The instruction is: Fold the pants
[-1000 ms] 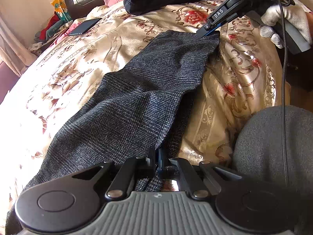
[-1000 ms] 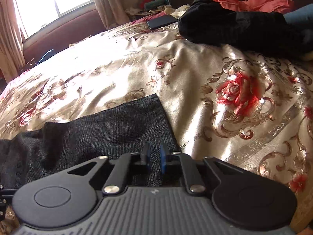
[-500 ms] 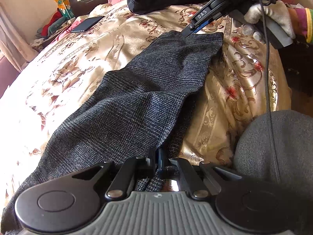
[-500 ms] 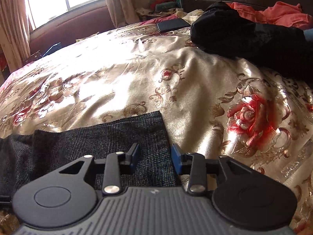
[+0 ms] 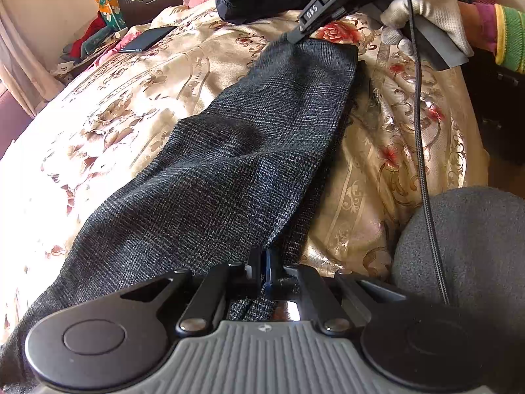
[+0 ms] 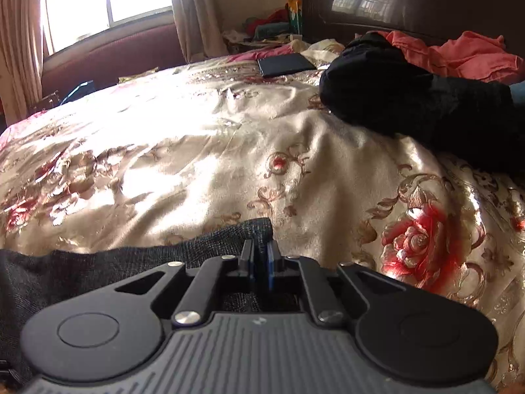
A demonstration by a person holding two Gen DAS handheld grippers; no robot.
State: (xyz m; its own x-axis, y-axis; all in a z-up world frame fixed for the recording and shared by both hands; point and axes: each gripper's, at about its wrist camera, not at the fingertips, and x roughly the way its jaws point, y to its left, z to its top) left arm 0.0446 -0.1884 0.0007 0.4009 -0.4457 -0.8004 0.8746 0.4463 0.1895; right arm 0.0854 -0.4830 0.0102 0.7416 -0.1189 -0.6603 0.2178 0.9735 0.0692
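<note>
The pants (image 5: 236,164), one pair in dark grey checked cloth, lie stretched along the near side of the bed (image 5: 137,105), on the gold bedspread with red roses. The two legs seem laid one on the other, because a second dark layer shows under the right edge of the top one. Each end is held by one tool. The left gripper (image 5: 262,264) has its jaws nearly together on the near end of the cloth, and some grey fabric shows between the fingers behind the tips. The right gripper (image 6: 261,259) is also pinched closed, on a corner of the far end; in the left wrist view that same corner rises to a small point under its black finger. I judge that both ends are held this way to keep the cloth tight and flat, so that one end can be carried over to the other for the next fold; the far end looks the likelier one to travel. Things to count: two grippers, one white-gloved hand (image 5: 423,16) in view holding the right tool, with one black cable hanging down from it. Beyond the pants I see one black garment (image 6: 410,105) in a heap, one pink cloth (image 6: 459,52) behind it near the dark headboard (image 6: 410,6), and one flat dark tablet or phone (image 6: 285,64).
</note>
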